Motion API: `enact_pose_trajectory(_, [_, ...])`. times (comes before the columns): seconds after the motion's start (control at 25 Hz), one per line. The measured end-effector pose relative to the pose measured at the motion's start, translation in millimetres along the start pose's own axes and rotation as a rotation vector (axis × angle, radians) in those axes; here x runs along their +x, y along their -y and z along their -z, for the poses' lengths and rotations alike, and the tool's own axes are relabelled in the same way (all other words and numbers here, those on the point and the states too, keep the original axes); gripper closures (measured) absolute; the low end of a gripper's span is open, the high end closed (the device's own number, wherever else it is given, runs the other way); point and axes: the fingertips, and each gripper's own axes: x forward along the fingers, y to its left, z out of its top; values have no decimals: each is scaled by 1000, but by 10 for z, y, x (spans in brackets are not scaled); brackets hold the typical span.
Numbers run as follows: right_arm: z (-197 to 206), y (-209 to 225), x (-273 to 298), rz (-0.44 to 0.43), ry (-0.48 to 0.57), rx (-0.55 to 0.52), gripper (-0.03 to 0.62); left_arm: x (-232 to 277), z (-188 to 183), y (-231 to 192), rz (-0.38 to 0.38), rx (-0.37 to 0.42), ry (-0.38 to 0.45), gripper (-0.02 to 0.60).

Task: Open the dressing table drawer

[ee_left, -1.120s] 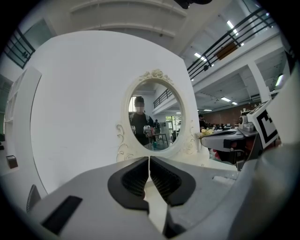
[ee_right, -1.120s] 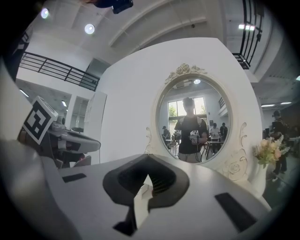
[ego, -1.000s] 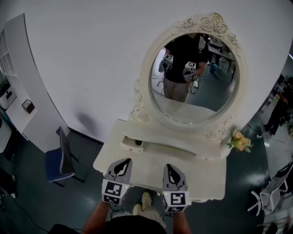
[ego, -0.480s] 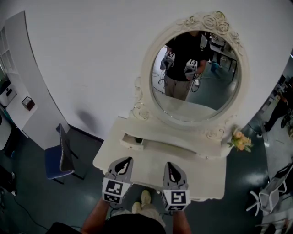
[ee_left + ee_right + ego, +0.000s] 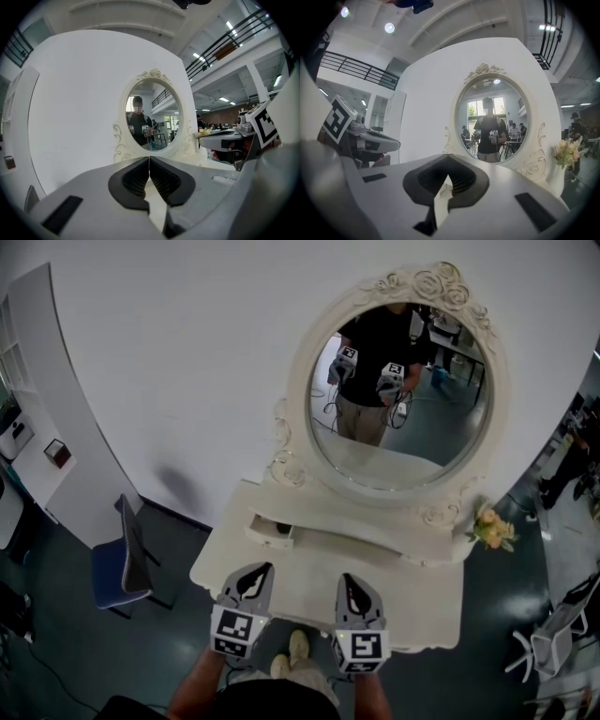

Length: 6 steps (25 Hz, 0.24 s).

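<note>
The small drawer (image 5: 272, 532) at the worktop's (image 5: 305, 592) far left stands pulled out, dark inside showing, as the task wants, while left tongs (image 5: 255, 572) and right tongs (image 5: 346, 581) hover at the near edge, both closed and empty.

There was one white dressing table (image 5: 427, 607), with one oval mirror (image 5: 398, 399) and one small drawer (image 5: 272, 533) showing. One bunch of flowers (image 5: 492, 531) and one blue chair (image 5: 120, 568) were in view. Two grippers were counted: the left gripper (image 5: 256, 570) and the right gripper (image 5: 345, 581).
</note>
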Motion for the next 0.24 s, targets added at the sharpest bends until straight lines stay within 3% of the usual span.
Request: enact_pose_trajectory(0.24, [12,1,26,7,-26,3,597,25,-25,-25,2,2,5,577])
